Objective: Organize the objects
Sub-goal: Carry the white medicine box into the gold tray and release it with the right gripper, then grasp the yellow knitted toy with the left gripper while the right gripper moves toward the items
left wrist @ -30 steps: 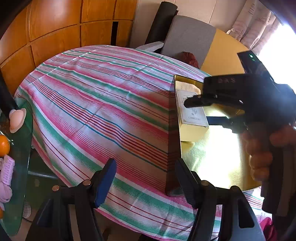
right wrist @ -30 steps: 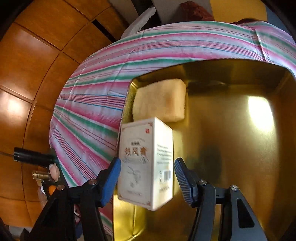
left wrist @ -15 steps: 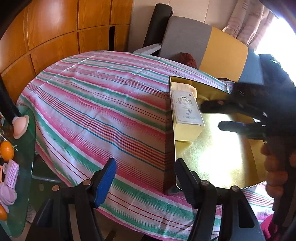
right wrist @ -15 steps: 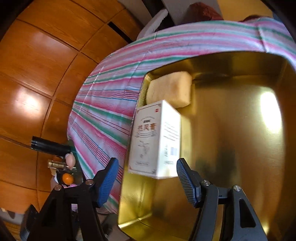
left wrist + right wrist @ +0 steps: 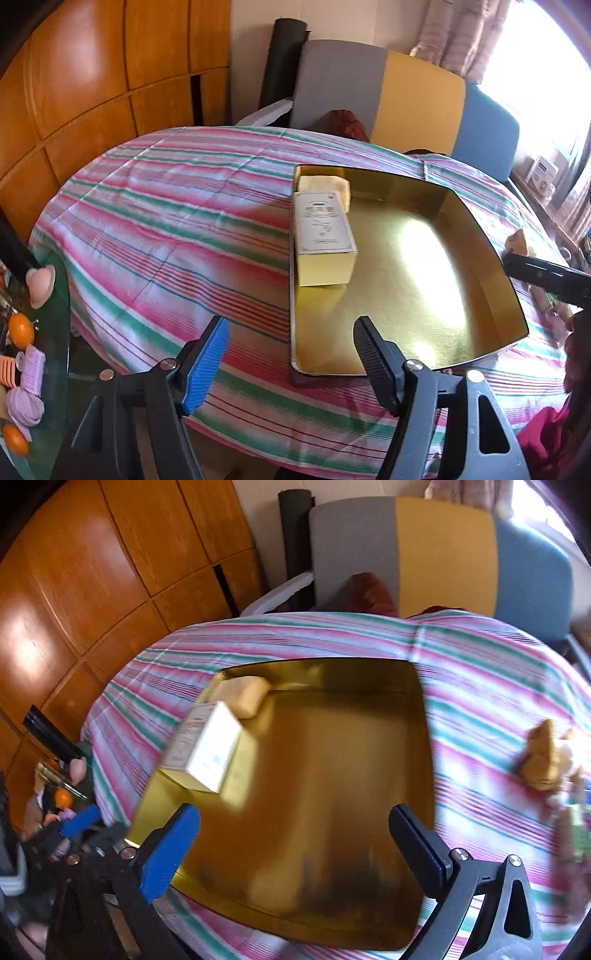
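The white carton lies inside the gold tin, against its left wall, just in front of a pale sponge-like block. The right gripper, its jaws having just been opening, is released and empty; the left gripper hangs open too. A blurred brownish item, right of the tin on the striped tablecloth, probably remains. Wood panelling stands behind.

A round table under a striped cloth is carrying a gold tin tray toward its right side, and a small tan object is lying near the table's right edge.
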Demonstrator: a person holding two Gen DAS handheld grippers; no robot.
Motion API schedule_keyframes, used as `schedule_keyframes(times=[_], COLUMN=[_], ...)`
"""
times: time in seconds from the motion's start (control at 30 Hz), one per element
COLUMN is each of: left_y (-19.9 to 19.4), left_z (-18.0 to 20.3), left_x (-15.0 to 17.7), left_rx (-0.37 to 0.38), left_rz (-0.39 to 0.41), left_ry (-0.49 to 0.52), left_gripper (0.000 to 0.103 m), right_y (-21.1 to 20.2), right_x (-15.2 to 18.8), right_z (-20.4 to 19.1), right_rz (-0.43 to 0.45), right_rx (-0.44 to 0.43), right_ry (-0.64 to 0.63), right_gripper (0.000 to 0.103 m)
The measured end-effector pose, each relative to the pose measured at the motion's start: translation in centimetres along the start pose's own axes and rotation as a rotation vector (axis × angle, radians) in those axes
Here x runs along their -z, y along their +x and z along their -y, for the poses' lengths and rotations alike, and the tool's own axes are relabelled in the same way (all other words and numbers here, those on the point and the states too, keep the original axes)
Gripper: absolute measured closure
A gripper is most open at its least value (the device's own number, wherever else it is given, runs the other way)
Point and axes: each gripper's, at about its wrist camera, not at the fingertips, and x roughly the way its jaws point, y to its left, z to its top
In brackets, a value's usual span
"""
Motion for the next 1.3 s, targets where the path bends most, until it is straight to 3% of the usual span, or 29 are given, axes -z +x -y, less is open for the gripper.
schedule_keyframes(times=[0.37, 0.6, 0.67, 0.77, 0.93, 1.3], left_y=[-0.9, -0.8, -0.6, -0.1, 0.9, 1.2], left_z=[5.3, 9.7, 11.2, 13.2, 17.4, 25.2], left_x=[-0.5, -0.7, -0.8, -0.8, -0.8, -1.8], left_rx=[0.017, 0.073, 0.097, 0.123, 0.198, 0.307], left_rz=[0.01, -0.015, -0.032, -0.055, -0.119, -0.142], left_ry=[0.123, 0.21, 0.237, 0.265, 0.33, 0.436], left_gripper=[0.031, 0.031, 0.031, 0.031, 0.031, 0.031], right_y=[-7.1, -8.3, -8.7, -10.7, -11.5, -11.7], right_x=[1.2, 4.5, 5.1, 5.3, 6.6, 8.0], right_z=[14.9, 23.6, 25.9, 28.4, 31.8, 33.1], right_rz=[0.069, 0.081, 0.077, 0.186, 0.187, 0.182], right_rx=[0.258, 0.467, 0.461, 0.39, 0.367, 0.348], right_ry=[0.104, 0.177, 0.29, 0.434, 0.615, 0.727], right_gripper=[0.0, 0.0, 0.0, 0.0, 0.0, 0.0])
